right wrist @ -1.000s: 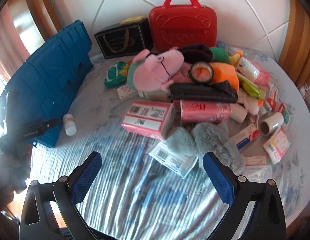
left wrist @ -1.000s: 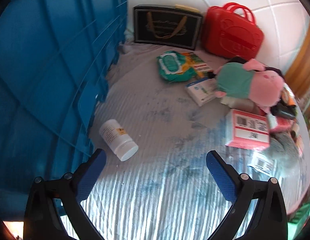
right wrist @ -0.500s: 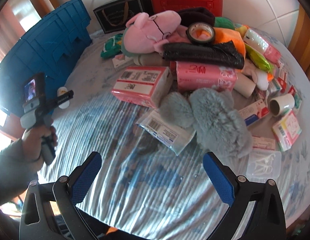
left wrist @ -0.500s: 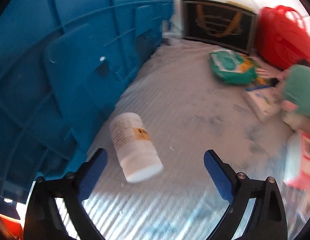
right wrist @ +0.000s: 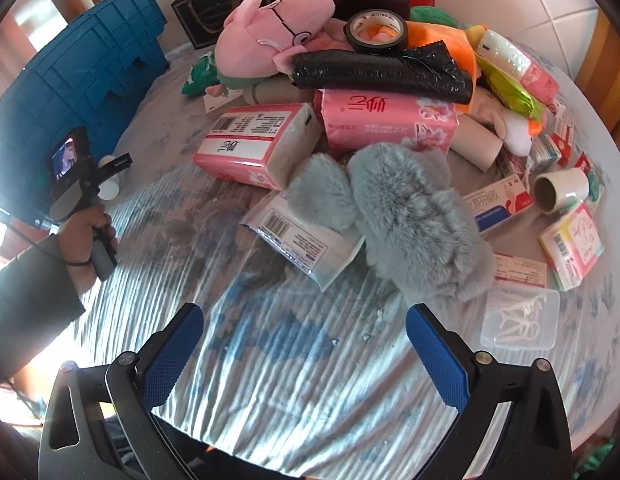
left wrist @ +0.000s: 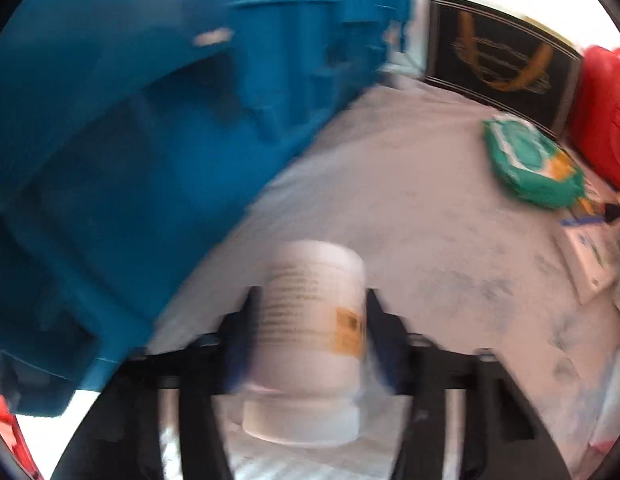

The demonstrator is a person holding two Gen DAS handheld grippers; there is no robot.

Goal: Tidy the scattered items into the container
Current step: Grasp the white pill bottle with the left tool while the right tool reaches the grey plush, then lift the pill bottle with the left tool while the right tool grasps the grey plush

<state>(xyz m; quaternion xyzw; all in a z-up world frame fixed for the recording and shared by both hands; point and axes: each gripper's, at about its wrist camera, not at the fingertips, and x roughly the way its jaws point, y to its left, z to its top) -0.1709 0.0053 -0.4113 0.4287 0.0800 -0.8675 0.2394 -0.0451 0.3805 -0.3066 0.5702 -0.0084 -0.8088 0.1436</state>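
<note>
A white pill bottle point(left wrist: 310, 340) lies on the striped tablecloth beside the blue crate point(left wrist: 150, 120). My left gripper point(left wrist: 310, 294) has the bottle between its jaws, which are closing, and both fingers sit against the bottle's sides in a blurred picture. In the right wrist view a person's hand point(right wrist: 86, 220) holds that gripper by the blue crate point(right wrist: 90, 60), with the bottle point(right wrist: 108, 189) showing under it. My right gripper point(right wrist: 304, 316) stands open above bare cloth, just short of a grey furry item point(right wrist: 410, 216).
A heap fills the table's middle and right: a pink plush point(right wrist: 270, 36), pink tissue packs point(right wrist: 254, 140), a tape roll point(right wrist: 376, 30), small boxes, and a clear lidded box point(right wrist: 518, 320). A green wipes pack point(left wrist: 530, 160), black gift bag point(left wrist: 498, 60) and red case point(left wrist: 606, 120) stand behind.
My left gripper dropped toward the bottle and its jaws came in from wide open onto the bottle's sides. My right gripper sank closer to the table, still open.
</note>
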